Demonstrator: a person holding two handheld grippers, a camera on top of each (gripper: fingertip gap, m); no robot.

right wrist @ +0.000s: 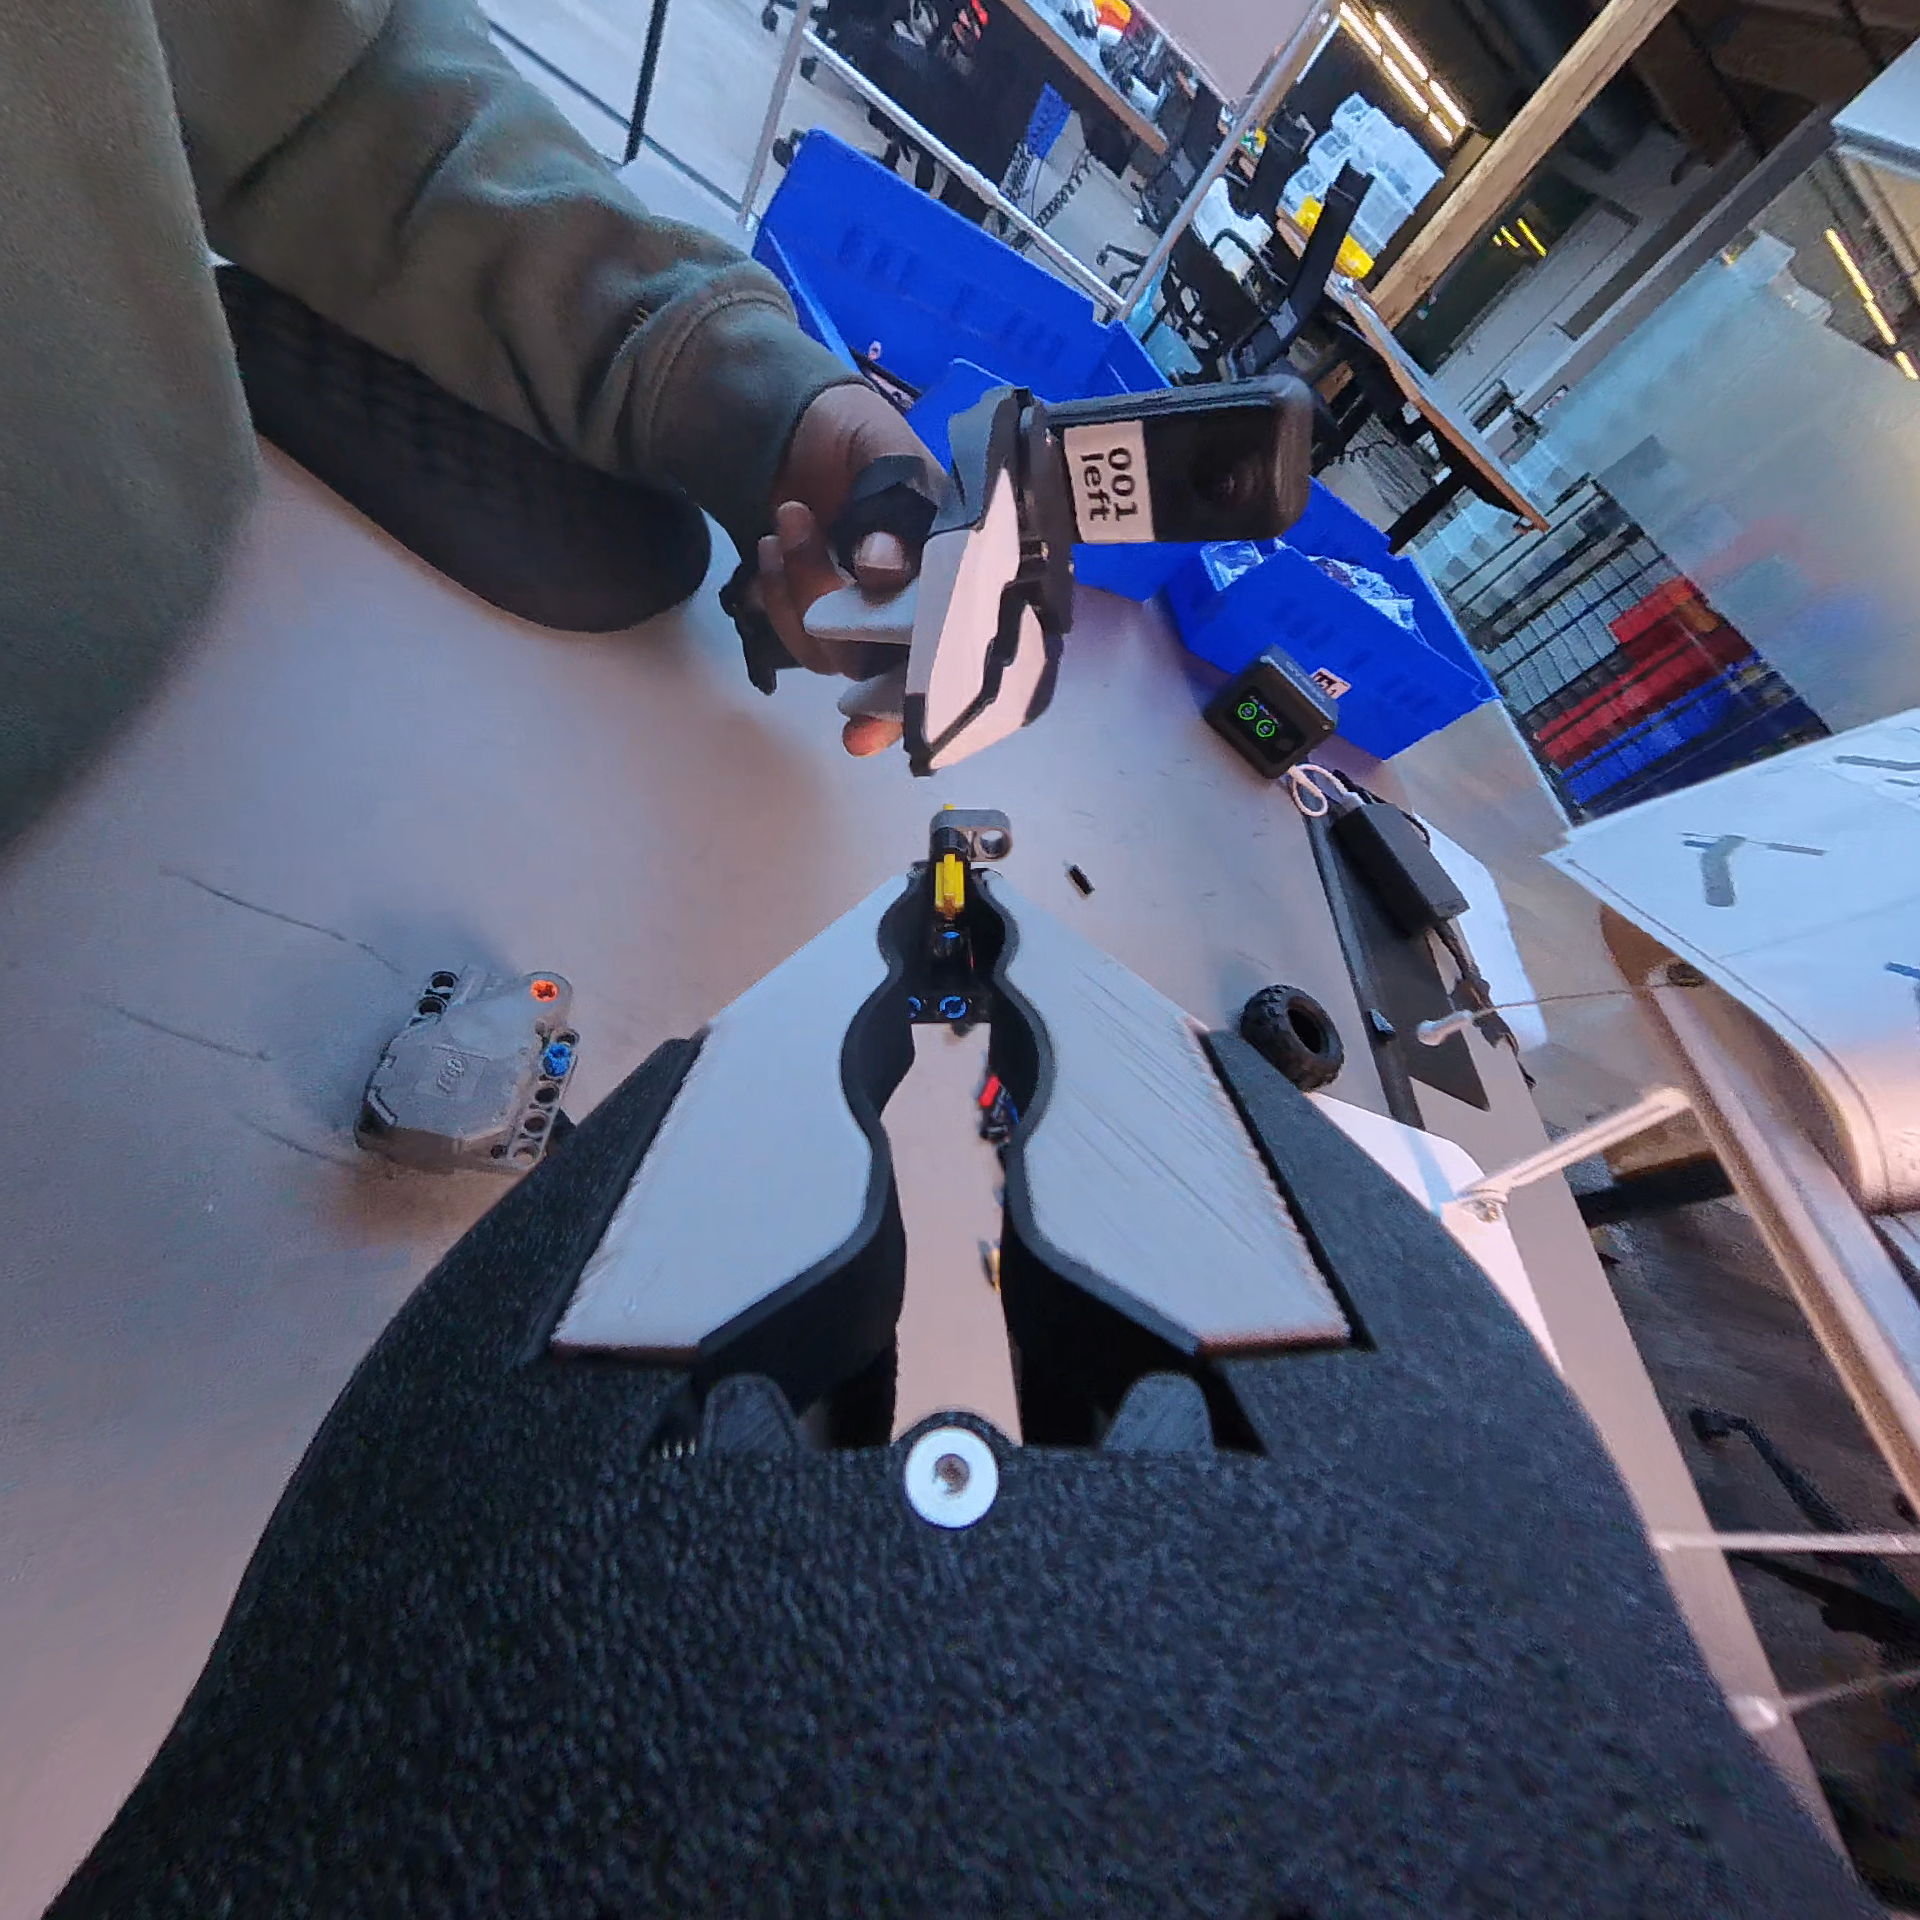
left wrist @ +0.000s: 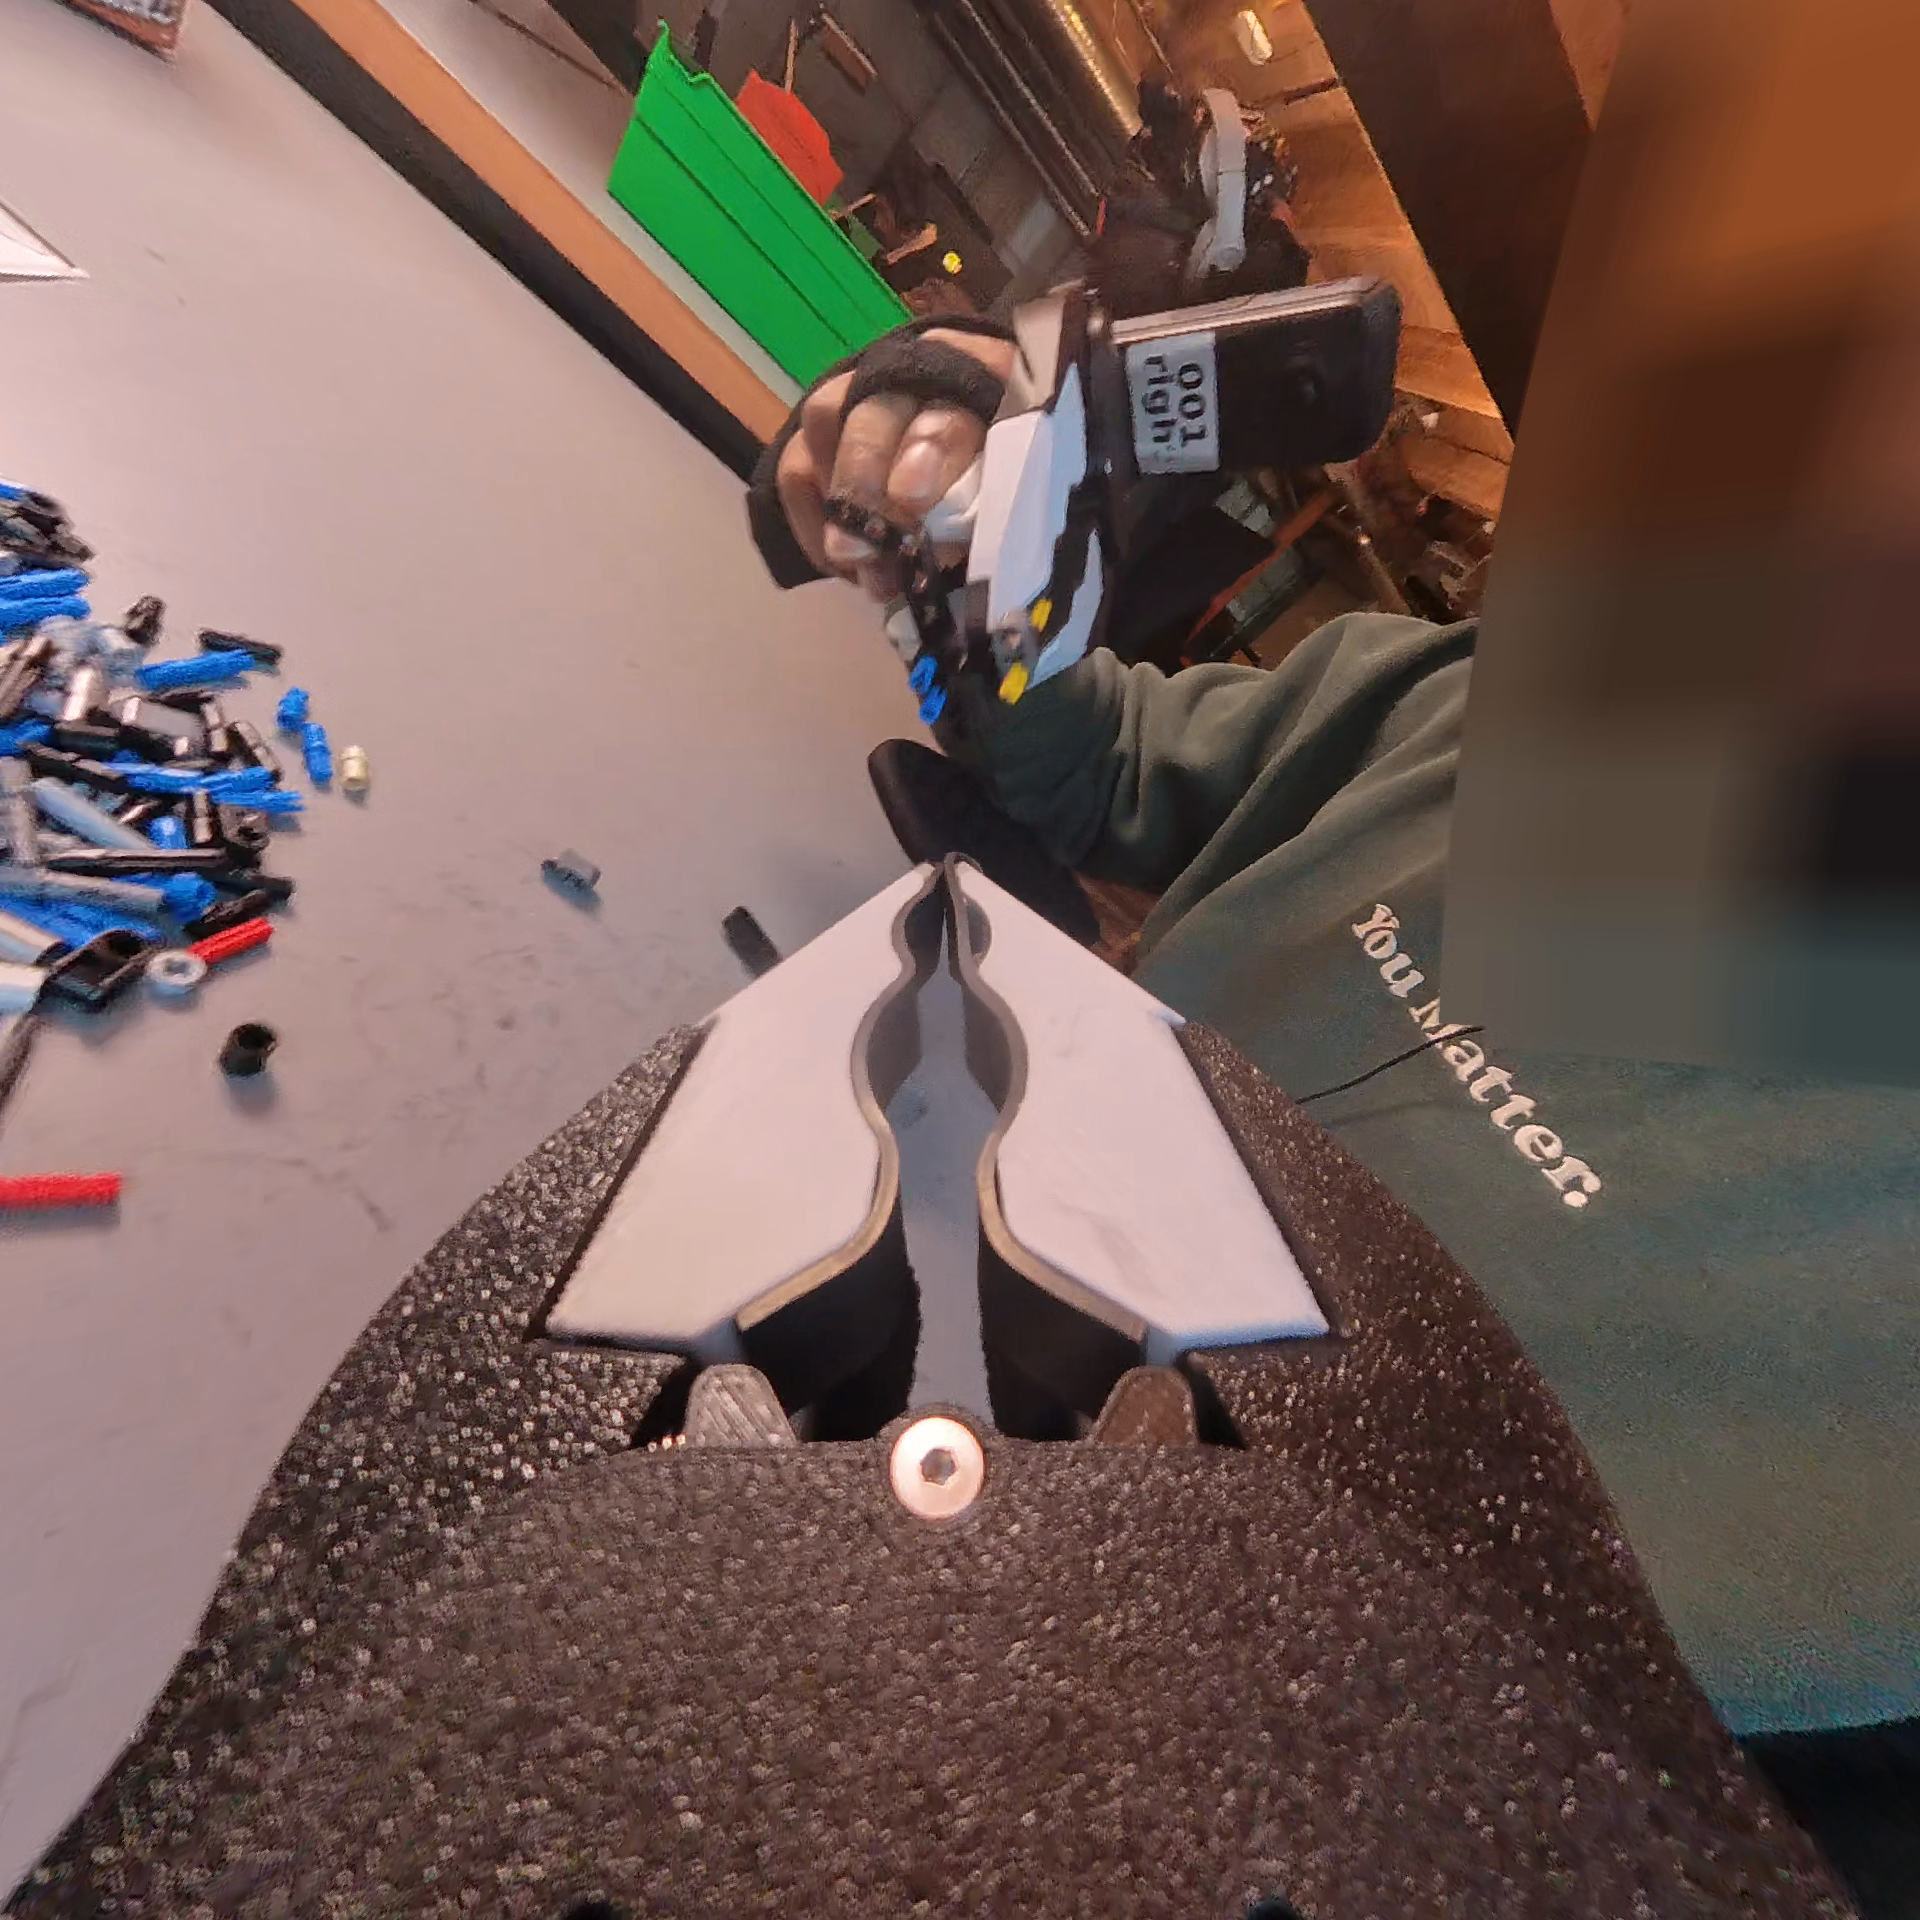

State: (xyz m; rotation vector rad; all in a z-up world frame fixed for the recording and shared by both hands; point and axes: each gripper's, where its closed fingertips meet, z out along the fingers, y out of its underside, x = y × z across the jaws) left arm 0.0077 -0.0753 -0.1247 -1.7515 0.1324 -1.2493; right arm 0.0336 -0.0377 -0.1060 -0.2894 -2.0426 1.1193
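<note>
Right wrist view, centre frame: a small assembly of black, yellow and grey building-toy parts (right wrist: 951, 914) is gripped between the narrowed jaws of the right gripper (right wrist: 954, 883) above the tabletop (right wrist: 260, 831). A grey motor block (right wrist: 468, 1075) is seen at lower left, a small black tyre (right wrist: 1291, 1034) at right. The left gripper (left wrist: 943, 868), jaws closed and empty, is held mid-frame, with a pile of blue and black pins (left wrist: 114, 769) at far left.
</note>
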